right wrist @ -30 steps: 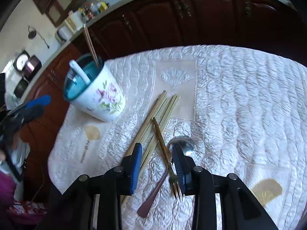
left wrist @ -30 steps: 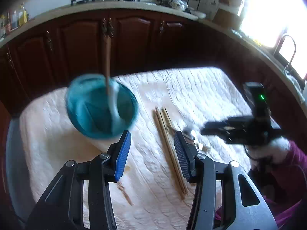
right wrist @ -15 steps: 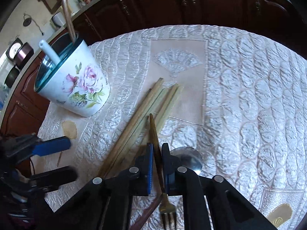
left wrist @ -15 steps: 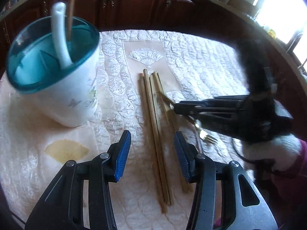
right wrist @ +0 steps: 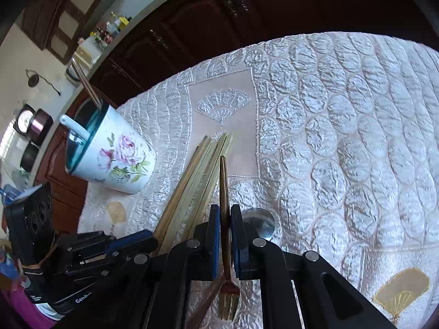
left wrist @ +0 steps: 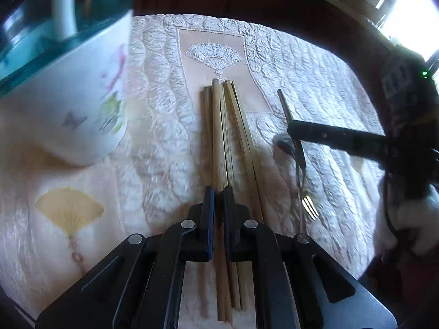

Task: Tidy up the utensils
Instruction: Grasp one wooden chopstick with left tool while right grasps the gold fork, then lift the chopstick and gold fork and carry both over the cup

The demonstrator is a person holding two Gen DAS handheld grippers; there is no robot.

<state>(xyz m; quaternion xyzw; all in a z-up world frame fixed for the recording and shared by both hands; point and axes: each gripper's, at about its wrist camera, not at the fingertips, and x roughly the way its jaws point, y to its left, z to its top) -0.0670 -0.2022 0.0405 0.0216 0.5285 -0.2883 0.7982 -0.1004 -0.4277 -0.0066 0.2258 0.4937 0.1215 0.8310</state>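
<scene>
Closest to my left camera, the left gripper [left wrist: 218, 197] has just closed its blue jaws on one chopstick in the bundle of wooden chopsticks [left wrist: 223, 137], which lies lengthwise on the quilted tablecloth [left wrist: 315, 87]. I cannot tell whether a second stick is caught in the pinch. On my other side, the right gripper [right wrist: 225, 219] is pressed together on the handle of a gold fork [right wrist: 226, 288]; its jaws were closing within the last second. The tines hang below the fingers and the handle points away over the cloth. Just beside that gripper lies a metal spoon [right wrist: 260, 223], its bowl showing and its handle running under the fork.

For the step in hand, I judge both pinches are set and the lift comes next. I would raise the left side slowly and straight up, so that the neighbouring sticks do not drag or roll. The fork looks gripped near mid-handle, so it may swing; keeping the wrist steady should stop it from slipping through the pads. The two grippers are near each other, so I would move one at a time.

Further off, on the left of the cloth, stands the floral holder cup [right wrist: 109, 153] with its teal inside. It already holds a white spoon [right wrist: 75, 128] and a brown stick [right wrist: 86, 83] that may be a chopstick. I would bring each piece over its rim, tip it upright, and let go only once the end is inside.

Beyond the table run dark wooden cabinets [right wrist: 247, 13].
</scene>
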